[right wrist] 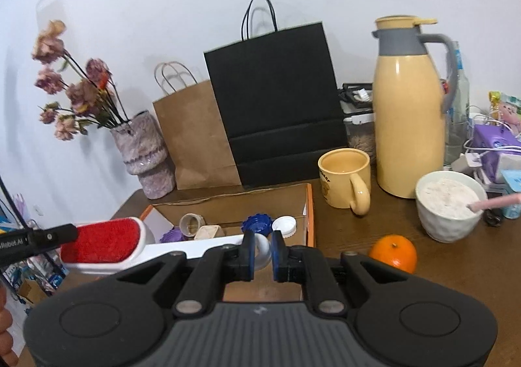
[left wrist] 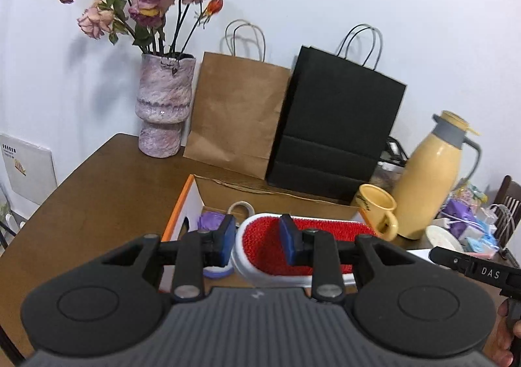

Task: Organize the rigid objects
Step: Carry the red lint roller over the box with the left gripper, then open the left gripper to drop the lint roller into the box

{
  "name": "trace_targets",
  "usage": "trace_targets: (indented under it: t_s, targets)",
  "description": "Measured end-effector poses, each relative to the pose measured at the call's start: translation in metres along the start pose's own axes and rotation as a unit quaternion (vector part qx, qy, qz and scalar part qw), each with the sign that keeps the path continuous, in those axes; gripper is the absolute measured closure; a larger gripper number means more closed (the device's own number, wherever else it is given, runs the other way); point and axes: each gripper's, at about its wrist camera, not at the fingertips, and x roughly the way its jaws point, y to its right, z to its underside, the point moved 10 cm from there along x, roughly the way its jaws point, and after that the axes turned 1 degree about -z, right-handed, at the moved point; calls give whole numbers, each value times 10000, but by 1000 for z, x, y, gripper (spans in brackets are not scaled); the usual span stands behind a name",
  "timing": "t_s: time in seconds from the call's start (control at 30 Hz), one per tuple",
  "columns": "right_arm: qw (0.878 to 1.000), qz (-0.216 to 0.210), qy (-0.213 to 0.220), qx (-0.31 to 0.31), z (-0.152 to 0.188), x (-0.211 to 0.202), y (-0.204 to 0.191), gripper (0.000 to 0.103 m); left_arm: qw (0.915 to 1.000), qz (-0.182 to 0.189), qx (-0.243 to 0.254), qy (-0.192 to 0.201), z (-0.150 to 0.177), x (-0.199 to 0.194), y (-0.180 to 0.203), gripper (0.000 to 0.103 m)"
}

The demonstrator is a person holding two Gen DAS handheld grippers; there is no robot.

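A white lint brush with a red pad (right wrist: 104,241) (left wrist: 270,243) is held over an open cardboard box with orange edges (right wrist: 310,204) (left wrist: 177,207). My right gripper (right wrist: 262,253) is shut on the brush's white handle end (right wrist: 260,248). My left gripper (left wrist: 259,238) is open, its blue pads (left wrist: 288,238) on either side of the brush's rounded red end, above the box. In the box lie a purple object (right wrist: 171,234), a tape roll (right wrist: 192,224), a tan block (right wrist: 208,232), a blue cap (right wrist: 257,224) and a white cap (right wrist: 284,225).
A yellow mug (right wrist: 345,181), a yellow thermos jug (right wrist: 407,113), a white bowl with a pink spoon (right wrist: 447,204) and an orange (right wrist: 394,253) stand right of the box. A black bag (right wrist: 276,116), a brown bag (right wrist: 192,136) and a flower vase (right wrist: 143,155) line the wall.
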Motion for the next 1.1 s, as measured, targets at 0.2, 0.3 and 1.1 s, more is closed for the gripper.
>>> trace_targets:
  t_s: [0.2,0.3,1.1]
  targets:
    - [9985,79,-519,181,11,62,8,92,9988,-77,-63,-483,14,59,-21,74]
    - [9970,124,-736,212,22,83,13,92,9977,-122,-53,-658,26,81,-29,74]
    - [9874,217,-1408,-683,55,100,-21,48,9897,-285,582,-1276,69,107,-24,49]
